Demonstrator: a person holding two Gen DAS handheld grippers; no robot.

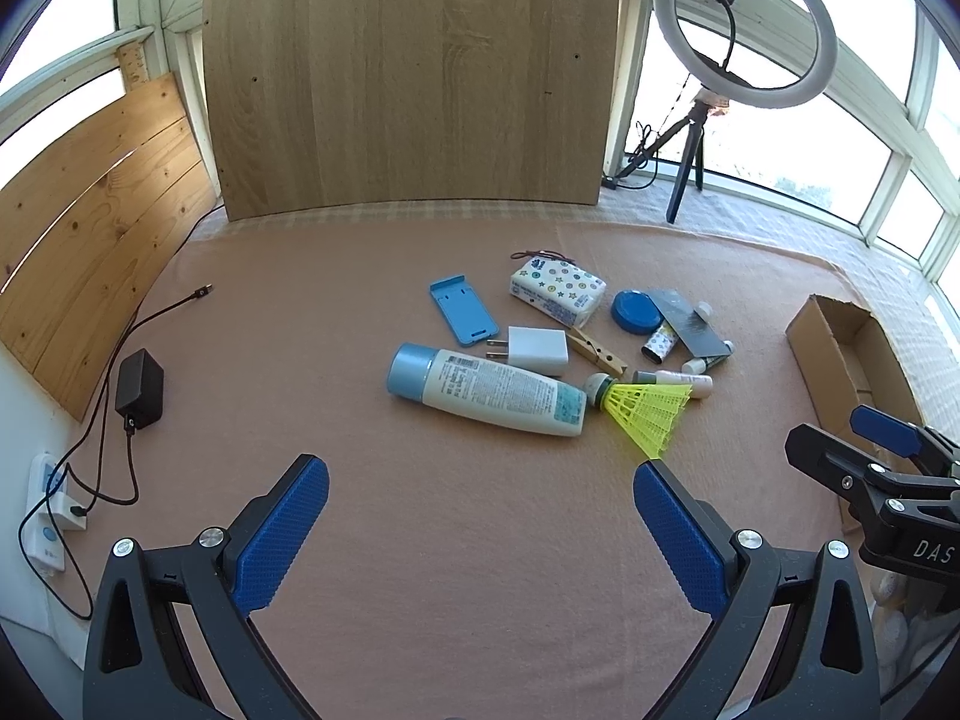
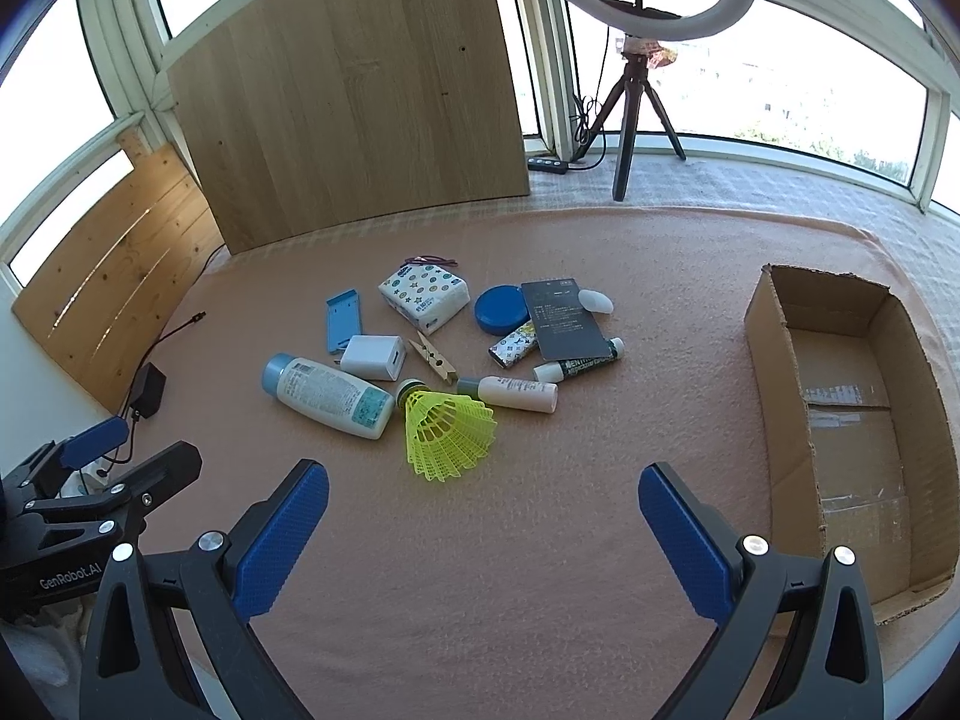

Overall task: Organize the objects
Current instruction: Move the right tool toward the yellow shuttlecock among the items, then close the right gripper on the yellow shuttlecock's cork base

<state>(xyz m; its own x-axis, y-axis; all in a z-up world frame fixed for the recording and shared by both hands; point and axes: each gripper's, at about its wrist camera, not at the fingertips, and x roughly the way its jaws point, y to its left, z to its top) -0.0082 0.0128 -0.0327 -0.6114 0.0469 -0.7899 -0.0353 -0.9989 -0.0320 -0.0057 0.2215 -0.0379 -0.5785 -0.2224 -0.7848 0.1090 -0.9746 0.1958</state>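
Both grippers are wide open and hold nothing. The right gripper (image 2: 483, 531) is nearer the bright yellow plastic shuttlecock (image 2: 447, 432), which lies on the pink blanket (image 2: 480, 600) at about 12 o'clock, just ahead. Its round tip points away, its skirt toward the gripper. The empty brown cardboard box (image 2: 780, 480) waits at 3 o'clock. The left gripper (image 1: 480, 531) sees the shuttlecock at 1 o'clock.
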